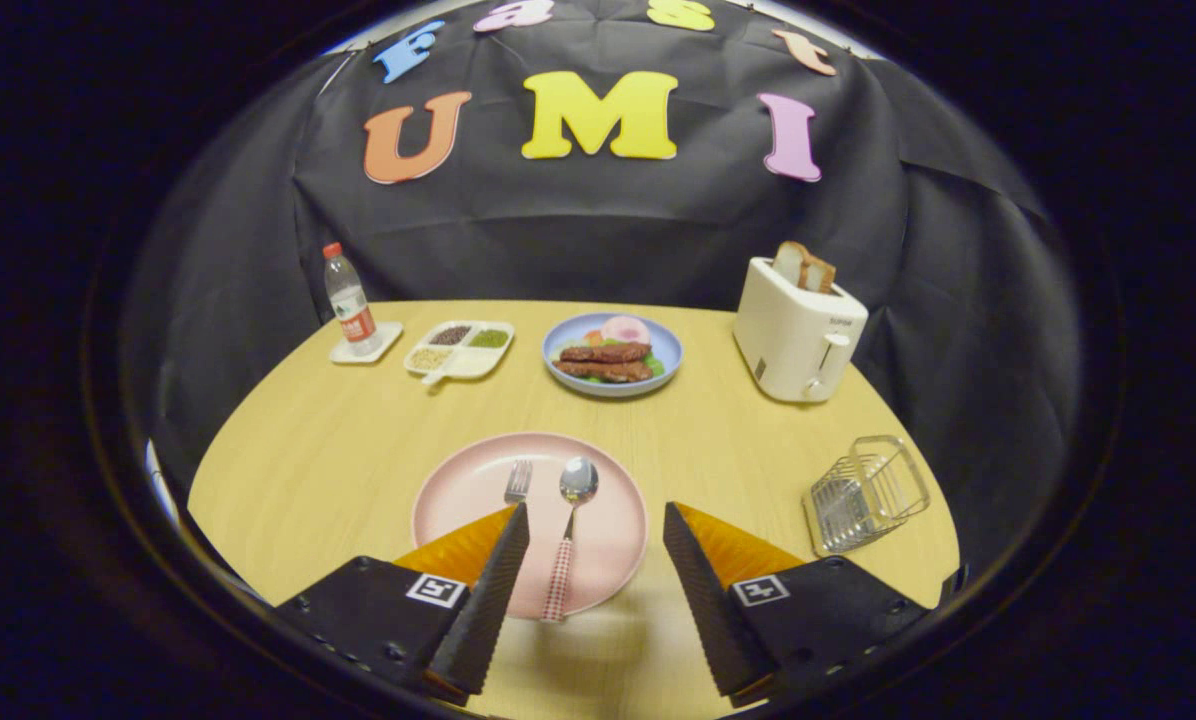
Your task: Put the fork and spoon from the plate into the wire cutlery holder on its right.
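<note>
A pink plate (pixel 458 490) lies on the wooden table just ahead of my fingers. On it rests a spoon (pixel 570 530) with a checked handle, its bowl pointing away from me. To its left lies a fork (pixel 518 482); only the tines show, the handle hidden behind my left finger. The wire cutlery holder (pixel 866 492) stands on the table to the right of the plate, beyond my right finger. My gripper (pixel 596 512) is open above the plate's near part, with the spoon's handle lying in the gap nearer the left finger, untouched.
Farther back stand a white toaster (pixel 796 335) with bread in it, a blue plate of food (pixel 612 353), a divided tray (pixel 460 349) of grains and a water bottle (pixel 348 302) on a coaster. The table's rounded edge runs close behind the holder.
</note>
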`<state>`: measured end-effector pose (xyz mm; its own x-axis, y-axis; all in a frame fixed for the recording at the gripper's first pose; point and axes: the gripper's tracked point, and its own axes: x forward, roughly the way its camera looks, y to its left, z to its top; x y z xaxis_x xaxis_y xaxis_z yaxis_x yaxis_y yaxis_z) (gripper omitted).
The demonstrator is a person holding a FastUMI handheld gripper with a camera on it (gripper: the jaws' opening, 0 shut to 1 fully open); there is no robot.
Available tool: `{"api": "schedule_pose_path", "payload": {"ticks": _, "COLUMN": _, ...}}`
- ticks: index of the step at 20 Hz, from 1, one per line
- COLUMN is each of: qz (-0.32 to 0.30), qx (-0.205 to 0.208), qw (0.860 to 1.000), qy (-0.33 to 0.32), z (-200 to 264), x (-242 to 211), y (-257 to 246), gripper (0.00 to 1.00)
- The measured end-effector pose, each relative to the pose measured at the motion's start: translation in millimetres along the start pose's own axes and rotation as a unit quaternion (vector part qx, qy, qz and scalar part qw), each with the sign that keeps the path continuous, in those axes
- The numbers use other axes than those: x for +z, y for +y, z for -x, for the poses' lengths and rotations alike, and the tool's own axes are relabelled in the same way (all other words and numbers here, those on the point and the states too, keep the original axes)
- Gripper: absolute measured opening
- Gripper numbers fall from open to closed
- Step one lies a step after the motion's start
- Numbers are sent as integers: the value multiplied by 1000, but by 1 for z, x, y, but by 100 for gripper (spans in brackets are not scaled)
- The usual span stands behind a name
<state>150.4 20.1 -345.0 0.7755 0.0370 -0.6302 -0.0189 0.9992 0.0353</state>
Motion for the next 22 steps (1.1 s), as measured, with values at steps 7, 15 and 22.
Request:
{"api": "schedule_pose_path", "payload": {"ticks": 7, "qz": 12, "qx": 9, "qw": 997, "qy": 76, "z": -52, "x": -38, "y": 19, "gripper": 50}}
{"api": "schedule_pose_path", "payload": {"ticks": 15, "qz": 6, "qx": -6, "qw": 993, "qy": 122, "z": -71, "x": -56, "y": 21, "gripper": 12}}
{"api": "schedule_pose_path", "payload": {"ticks": 22, "qz": 8, "qx": 11, "qw": 994, "qy": 112, "z": -43, "x": -38, "y": 17, "gripper": 6}}
